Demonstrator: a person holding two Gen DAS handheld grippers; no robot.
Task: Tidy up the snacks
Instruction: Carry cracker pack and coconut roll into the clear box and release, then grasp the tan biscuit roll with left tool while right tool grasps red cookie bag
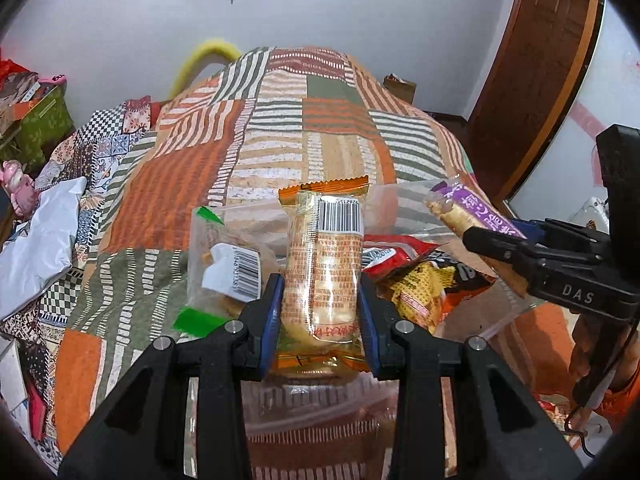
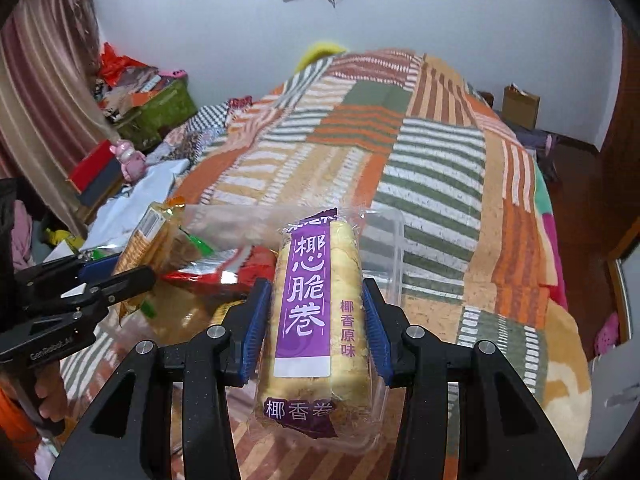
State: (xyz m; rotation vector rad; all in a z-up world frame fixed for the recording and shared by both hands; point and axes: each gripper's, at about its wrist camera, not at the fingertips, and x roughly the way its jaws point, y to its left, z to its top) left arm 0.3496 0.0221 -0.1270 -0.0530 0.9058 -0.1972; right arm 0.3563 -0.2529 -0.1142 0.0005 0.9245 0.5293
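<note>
Left claw [image 1: 320,300] grips an orange-sealed packet [image 1: 322,264]; right claw [image 2: 316,316] grips a purple-labelled roll pack [image 2: 314,312].

A bed [image 1: 280,128] under a patchwork cover of orange, green and cream stripes carries everything. On it, at the near end, sits a clear plastic box [image 2: 394,248] – wrapped snacks [image 1: 416,280] piled inside. At the cover's left edge lie crumpled white plastic [image 1: 36,236] and a checked cloth [image 1: 100,120].

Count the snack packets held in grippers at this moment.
2. The orange packet sits in the left gripper; the purple packet in the right gripper. More snacks lie in the clear box, partly hidden.
</note>
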